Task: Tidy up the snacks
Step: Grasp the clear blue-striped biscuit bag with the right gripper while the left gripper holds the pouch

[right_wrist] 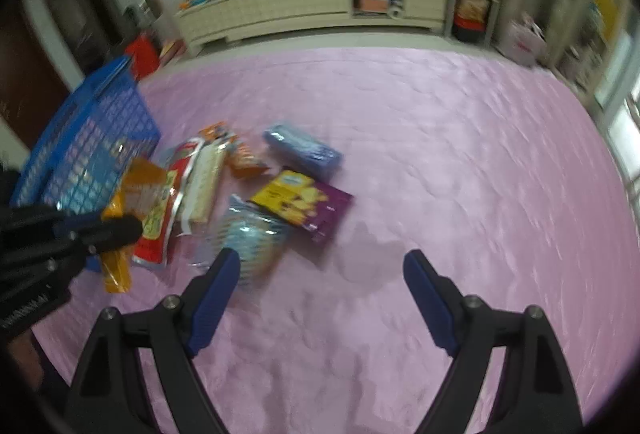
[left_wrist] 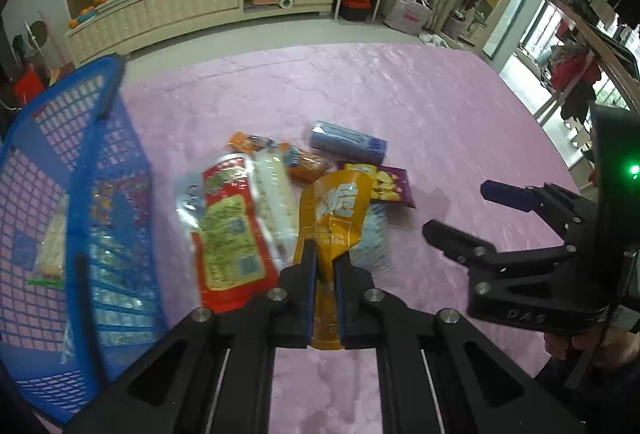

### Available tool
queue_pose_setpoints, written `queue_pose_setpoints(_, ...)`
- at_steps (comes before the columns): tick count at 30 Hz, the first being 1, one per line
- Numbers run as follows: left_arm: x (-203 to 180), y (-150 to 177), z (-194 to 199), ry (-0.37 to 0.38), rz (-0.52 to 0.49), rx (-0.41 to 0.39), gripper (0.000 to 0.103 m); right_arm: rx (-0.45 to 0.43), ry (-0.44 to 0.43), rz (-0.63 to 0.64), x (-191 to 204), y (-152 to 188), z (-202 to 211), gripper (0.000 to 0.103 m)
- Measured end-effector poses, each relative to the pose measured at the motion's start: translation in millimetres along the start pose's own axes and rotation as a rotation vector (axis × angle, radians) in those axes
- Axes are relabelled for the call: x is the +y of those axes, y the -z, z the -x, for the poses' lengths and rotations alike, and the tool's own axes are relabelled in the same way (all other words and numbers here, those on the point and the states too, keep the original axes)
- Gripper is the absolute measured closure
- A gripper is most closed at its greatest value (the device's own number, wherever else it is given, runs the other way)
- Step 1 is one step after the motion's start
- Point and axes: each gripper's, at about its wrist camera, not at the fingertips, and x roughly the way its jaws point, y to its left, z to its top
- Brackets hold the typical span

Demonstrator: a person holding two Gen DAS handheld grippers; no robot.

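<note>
Standing at the left edge of a pink quilted cloth surface point(left_wrist: 400, 106), a blue plastic lattice basket point(left_wrist: 100, 162) is seen to hold a few packets, made out only dimly through its mesh: a pale one point(left_wrist: 50, 246) and a clear, shiny one point(left_wrist: 116, 234). What these contain cannot be told. An orange-yellow snack pouch point(left_wrist: 332, 218) with white lettering is pinched at its lower part by the left hand-held gripper point(left_wrist: 323, 262), whose jaws are pressed together on it; the pouch is held just beside the basket, above the other snacks. Lying near it are a red and green printed bag point(left_wrist: 228, 230), a white packet point(left_wrist: 276, 202), a small orange packet point(left_wrist: 308, 164), a blue cylindrical roll point(left_wrist: 348, 142), a purple and yellow packet point(left_wrist: 388, 182) and a clear bluish bag point(right_wrist: 252, 234), the last blurred. The right hand-held gripper point(right_wrist: 320, 266) is spread wide with nothing between its pads, over bare cloth.
</note>
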Motion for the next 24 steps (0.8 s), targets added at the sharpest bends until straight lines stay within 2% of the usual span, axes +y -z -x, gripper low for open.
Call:
queue_pose_setpoints(2,8.7,0.7,8.2,-0.004,0.008,-0.005,0.096,0.022,-0.018,0.023,7.4,-4.4,-6.8,0.016)
queue_pose_setpoints(6,17.6,4.7,6.5,-0.038,0.024,-0.009,0.096,0.079,-0.05,-0.027,11.7,-8.1,-20.8,0.016)
queue_pose_setpoints(10,27.4,16.5,7.7,-0.036,0.036,0.002,0.096,0.109,-0.099,-0.082,18.7,-9.2,-35.8,0.017)
queue_pose_setpoints(13,26.9,21.9,10.3,-0.031,0.019,0.0,0.096,0.148,-0.079,-0.1,31.3,-13.6,-52.1,0.017)
queue_pose_setpoints(15,26.0,22.7,12.7,-0.029,0.01,-0.003,0.096,0.151,-0.078,-0.101,39.3,-17.6,-59.4,0.021)
queue_pose_setpoints(16,25.6,22.5,11.9,-0.03,0.007,-0.002,0.096,0.151,-0.049,-0.093,43.2,-19.5,-64.0,0.023)
queue_pose_setpoints(17,25.0,22.2,9.9,-0.031,0.004,0.0,0.096,0.165,-0.007,-0.079,46.6,-20.2,-70.3,0.029)
queue_pose_setpoints(21,24.4,23.9,8.7,-0.02,-0.002,0.002,0.096,0.185,-0.001,-0.063,49.5,-16.0,-79.3,0.045)
queue_pose_setpoints(24,25.4,26.9,10.5,-0.015,-0.003,0.005,0.096,0.188,-0.013,-0.048,47.4,-8.3,-72.9,0.046)
